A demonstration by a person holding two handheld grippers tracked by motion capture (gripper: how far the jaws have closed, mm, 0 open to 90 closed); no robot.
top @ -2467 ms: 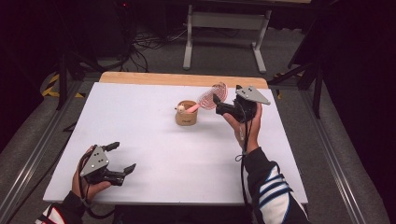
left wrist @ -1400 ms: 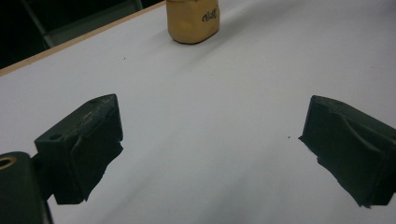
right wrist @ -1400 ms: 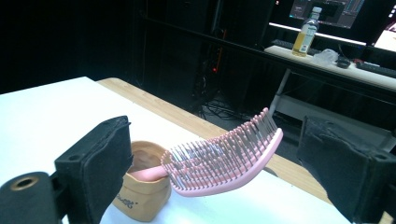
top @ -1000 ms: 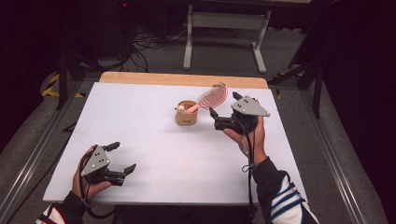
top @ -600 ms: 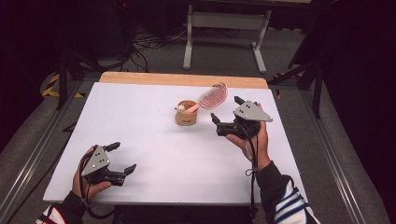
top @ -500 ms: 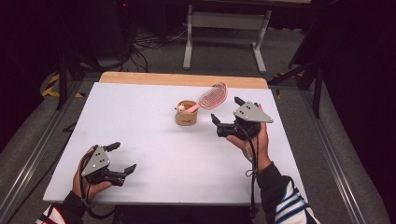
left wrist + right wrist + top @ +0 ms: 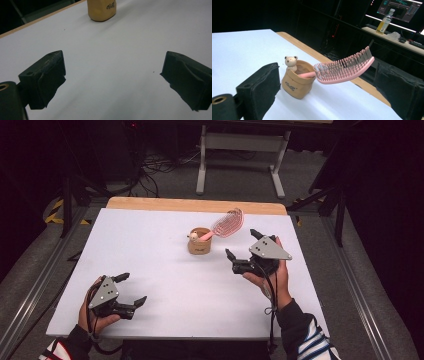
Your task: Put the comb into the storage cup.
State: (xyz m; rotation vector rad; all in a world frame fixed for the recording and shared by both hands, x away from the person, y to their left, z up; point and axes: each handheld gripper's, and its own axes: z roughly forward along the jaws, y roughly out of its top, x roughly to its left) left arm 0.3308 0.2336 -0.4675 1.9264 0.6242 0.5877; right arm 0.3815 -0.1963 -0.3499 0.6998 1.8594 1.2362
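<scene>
A small tan holder (image 7: pixel 199 241) (image 7: pixel 297 82) (image 7: pixel 101 9) with a bear figure on its rim stands on the white table (image 7: pixel 165 265), right of the middle and towards the back. A pink hairbrush (image 7: pixel 225 226) (image 7: pixel 344 68) rests in it handle down, its head leaning out to the right. My right gripper (image 7: pixel 243 250) (image 7: pixel 332 95) is open and empty, just right of the holder and brush, apart from both. At the table's front left my left gripper (image 7: pixel 132 290) (image 7: pixel 112 82) rests open with nothing between its fingers.
A wooden strip (image 7: pixel 195 205) runs along the table's far edge. Behind it stand a metal frame (image 7: pixel 241 150) and cables on the floor. In the right gripper view a bottle (image 7: pixel 384 21) stands on a far desk beside screens.
My right gripper has drawn back from the brush, towards the front and slightly right, with its jaws empty. The brush stays in the holder. The left gripper has not moved.
</scene>
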